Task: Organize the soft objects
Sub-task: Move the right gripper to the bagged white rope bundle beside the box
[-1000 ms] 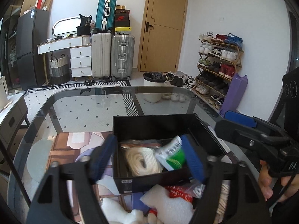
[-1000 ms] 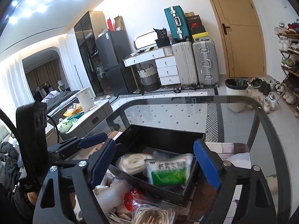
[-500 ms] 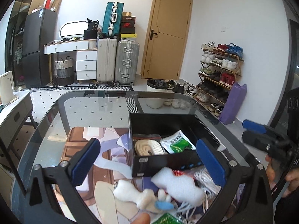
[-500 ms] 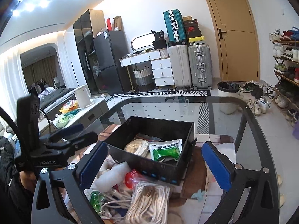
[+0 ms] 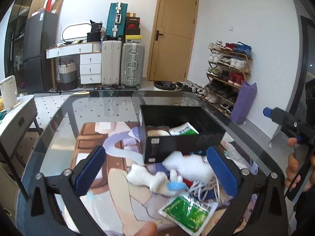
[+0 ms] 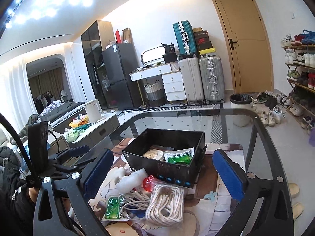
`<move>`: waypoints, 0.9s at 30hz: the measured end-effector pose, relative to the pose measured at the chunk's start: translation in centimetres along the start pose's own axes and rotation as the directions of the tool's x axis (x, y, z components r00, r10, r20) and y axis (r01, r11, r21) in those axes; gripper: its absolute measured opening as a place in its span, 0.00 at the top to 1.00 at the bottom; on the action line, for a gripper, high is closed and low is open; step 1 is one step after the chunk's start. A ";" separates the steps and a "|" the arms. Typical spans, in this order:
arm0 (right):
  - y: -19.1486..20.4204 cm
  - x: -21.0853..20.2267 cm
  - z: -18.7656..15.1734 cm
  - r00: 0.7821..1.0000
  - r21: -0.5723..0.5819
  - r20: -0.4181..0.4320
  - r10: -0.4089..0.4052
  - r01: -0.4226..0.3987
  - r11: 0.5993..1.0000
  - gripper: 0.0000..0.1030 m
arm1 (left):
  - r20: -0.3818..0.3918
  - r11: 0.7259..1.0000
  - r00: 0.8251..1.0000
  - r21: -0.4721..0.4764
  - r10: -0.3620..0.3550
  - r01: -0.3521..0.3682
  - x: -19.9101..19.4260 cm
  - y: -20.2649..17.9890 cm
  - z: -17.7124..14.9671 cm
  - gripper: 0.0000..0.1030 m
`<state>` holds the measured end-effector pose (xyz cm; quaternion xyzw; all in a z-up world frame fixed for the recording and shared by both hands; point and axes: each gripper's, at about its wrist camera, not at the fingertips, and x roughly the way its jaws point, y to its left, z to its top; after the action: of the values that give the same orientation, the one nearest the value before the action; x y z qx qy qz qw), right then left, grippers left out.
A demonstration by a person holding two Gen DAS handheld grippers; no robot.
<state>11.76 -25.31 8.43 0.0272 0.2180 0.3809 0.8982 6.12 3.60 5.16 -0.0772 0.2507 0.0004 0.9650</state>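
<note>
Hovering over the glass table (image 6: 256,129), both grippers are empty right now, so this looks like the gap between drops, with the next pick not yet chosen. The left gripper (image 5: 155,169) has its jaws spread wide with nothing between the pads, and the right gripper (image 6: 163,169) is the same, fully released.

The black box (image 6: 167,166) sits mid-table on a printed mat (image 5: 94,137) and already holds a coiled rope (image 6: 154,154) and a green sachet (image 6: 180,156). Everything left is piled just in front of the box's near wall: a white plush toy (image 5: 145,177), a white foam piece (image 5: 189,165), a bundled white rope (image 6: 167,202), a tangle of white cable (image 6: 133,198), another green packet (image 5: 187,214) near the table's near edge, and something red (image 6: 147,182) half buried.

Best guess, the rope bundle is the easy grab for the right side since it lies straight ahead of it. The foam looks squishy, so a gentle squeeze there.
</note>
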 end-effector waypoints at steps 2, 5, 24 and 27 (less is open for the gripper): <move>0.1 -0.6 -0.2 1.000 -0.010 0.003 -0.005 0.005 1.000 0.01 | -0.001 1.000 1.000 0.005 -0.002 0.002 -0.3 0.0 -0.4 0.00; 0.1 -0.8 -0.6 1.000 -0.008 -0.027 -0.003 0.003 1.000 0.01 | -0.010 1.000 1.000 -0.003 0.011 -0.011 -0.4 0.2 -0.9 0.00; 0.5 -0.7 -3.2 0.991 -0.022 -0.128 -0.026 0.024 0.999 0.01 | -0.055 1.000 0.998 -0.027 0.006 -0.007 0.1 0.0 -2.8 0.00; 0.5 -0.5 -3.4 0.990 -0.025 -0.141 -0.015 0.011 1.000 0.01 | -0.065 1.000 0.998 -0.017 0.009 -0.010 0.4 -0.4 -3.1 0.00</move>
<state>9.71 -25.75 5.64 -0.0121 0.2768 0.3785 0.8832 4.93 2.75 2.33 -0.0843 0.2822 0.0048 0.9556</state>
